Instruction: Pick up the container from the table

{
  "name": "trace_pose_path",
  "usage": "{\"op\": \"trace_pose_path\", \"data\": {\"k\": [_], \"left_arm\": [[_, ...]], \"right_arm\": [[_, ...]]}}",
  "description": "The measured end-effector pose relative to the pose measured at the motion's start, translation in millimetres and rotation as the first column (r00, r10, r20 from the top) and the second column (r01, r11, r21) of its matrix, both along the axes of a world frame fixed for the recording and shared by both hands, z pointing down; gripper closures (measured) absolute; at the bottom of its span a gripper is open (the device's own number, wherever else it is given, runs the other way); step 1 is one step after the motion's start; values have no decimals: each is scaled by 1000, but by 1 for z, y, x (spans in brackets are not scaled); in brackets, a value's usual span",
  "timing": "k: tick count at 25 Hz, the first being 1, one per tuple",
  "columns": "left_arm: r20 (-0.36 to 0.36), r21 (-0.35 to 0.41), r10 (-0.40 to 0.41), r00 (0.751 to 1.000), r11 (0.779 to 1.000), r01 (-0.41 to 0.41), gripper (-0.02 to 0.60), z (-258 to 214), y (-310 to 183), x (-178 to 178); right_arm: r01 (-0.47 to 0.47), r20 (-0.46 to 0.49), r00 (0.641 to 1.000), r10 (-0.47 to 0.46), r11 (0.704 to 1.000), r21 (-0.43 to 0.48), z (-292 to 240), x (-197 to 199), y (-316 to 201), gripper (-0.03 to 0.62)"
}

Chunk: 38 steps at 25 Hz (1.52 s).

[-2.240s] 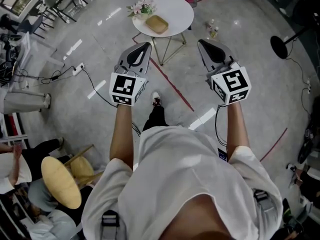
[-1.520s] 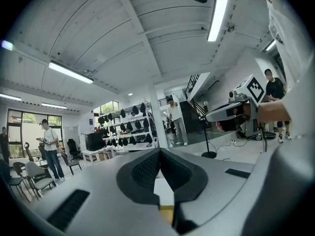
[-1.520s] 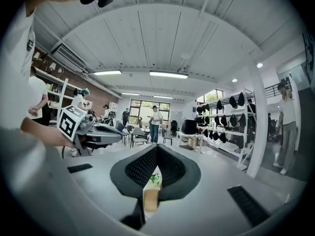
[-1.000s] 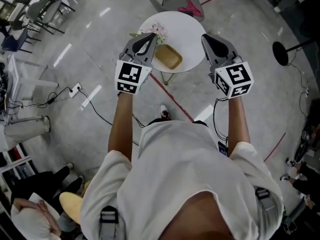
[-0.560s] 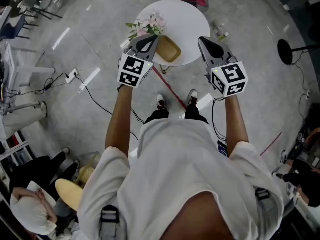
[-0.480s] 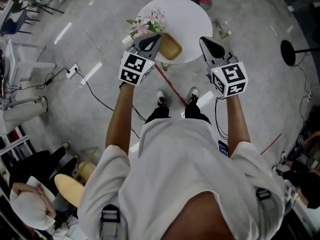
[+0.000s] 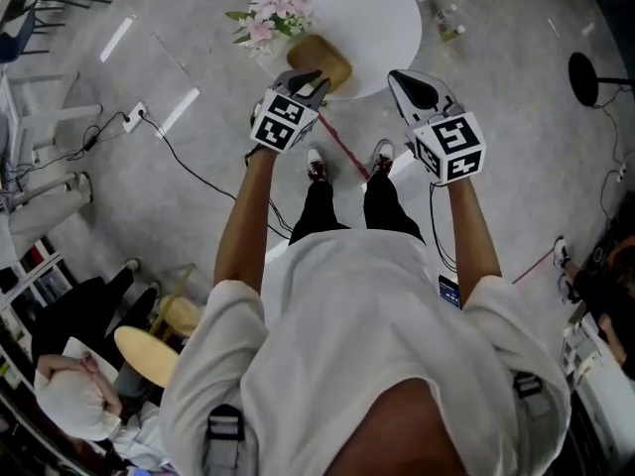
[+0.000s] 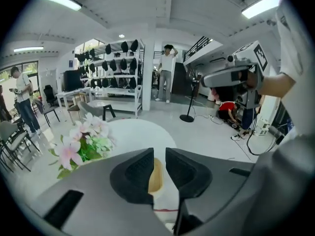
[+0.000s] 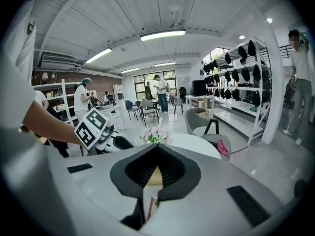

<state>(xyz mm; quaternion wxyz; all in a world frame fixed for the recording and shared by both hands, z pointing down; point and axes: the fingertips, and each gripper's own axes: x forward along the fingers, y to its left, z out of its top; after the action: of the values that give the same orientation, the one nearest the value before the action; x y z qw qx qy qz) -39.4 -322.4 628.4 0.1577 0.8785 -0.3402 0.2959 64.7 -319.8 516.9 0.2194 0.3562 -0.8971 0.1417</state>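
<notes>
Showing the tan container (image 7: 319, 59) on the near edge of a round white table (image 7: 382, 13), just ahead of the left gripper (image 7: 301, 80) and not touched by it. In the left gripper view the container (image 8: 155, 177) appears through the narrow gap between the jaws, which stand slightly apart and hold nothing. The right gripper (image 7: 407, 79) hovers to the container's right, near the table's rim. In the right gripper view its jaw tips meet, and the container (image 9: 154, 177) shows beyond them through the hollow of the jaws. Pink flowers (image 7: 266, 23) stand on the table ahead and left of the left gripper. A red floor line (image 7: 342, 149) runs between the two grippers.
</notes>
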Motion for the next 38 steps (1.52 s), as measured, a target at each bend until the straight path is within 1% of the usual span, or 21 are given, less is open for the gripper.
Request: {"op": "trace_pose_path", "data": {"k": [3, 5, 10, 14, 17, 19, 22, 24, 25, 29, 32, 34, 38], "left_arm": [[9, -80, 19, 1000, 997, -18, 494, 39, 8, 13], [22, -127, 26, 999, 992, -23, 494, 63, 11, 19], [73, -218, 33, 997, 976, -17, 494, 115, 12, 27], [108, -259, 60, 992, 966, -30, 494, 148, 11, 31], [143, -278, 90, 986, 960, -47, 494, 161, 13, 36], [186, -279, 120, 975, 958, -65, 495, 169, 13, 39], [272, -264, 152, 950, 961, -79, 503, 181, 12, 38], [307, -262, 159, 938, 962, -77, 531, 186, 11, 37], [317, -264, 163, 934, 961, -78, 532, 186, 10, 38], [340, -264, 189, 921, 959, -100, 541, 184, 10, 43], [346, -245, 208, 915, 961, -126, 548, 174, 10, 47], [334, -230, 208, 919, 964, -134, 549, 162, 10, 50], [276, -193, 198, 941, 970, -147, 552, 126, 7, 60]], "right_arm": [[-15, -9, 1000, 15, 999, -45, 19, 12, 4, 580], [-43, -16, 999, 42, 996, -73, 31, 20, 4, 580], [-100, -51, 994, 95, 988, -115, 59, 35, 3, 579], [-134, -76, 989, 125, 982, -134, 75, 43, 8, 579], [-148, -88, 987, 136, 978, -149, 83, 49, 14, 579], [-162, -81, 985, 151, 974, -159, 87, 54, 16, 579], [-172, -75, 984, 162, 971, -167, 91, 59, 21, 579], [-167, -83, 985, 154, 971, -172, 93, 62, 25, 580], [-162, -89, 985, 149, 971, -173, 93, 64, 27, 580], [-139, -92, 988, 123, 972, -187, 91, 70, 33, 580], [-135, -86, 989, 120, 973, -186, 84, 74, 33, 580], [-135, -85, 989, 122, 976, -170, 74, 77, 31, 580], [-144, -71, 988, 136, 982, -125, 47, 83, 22, 580]]}}
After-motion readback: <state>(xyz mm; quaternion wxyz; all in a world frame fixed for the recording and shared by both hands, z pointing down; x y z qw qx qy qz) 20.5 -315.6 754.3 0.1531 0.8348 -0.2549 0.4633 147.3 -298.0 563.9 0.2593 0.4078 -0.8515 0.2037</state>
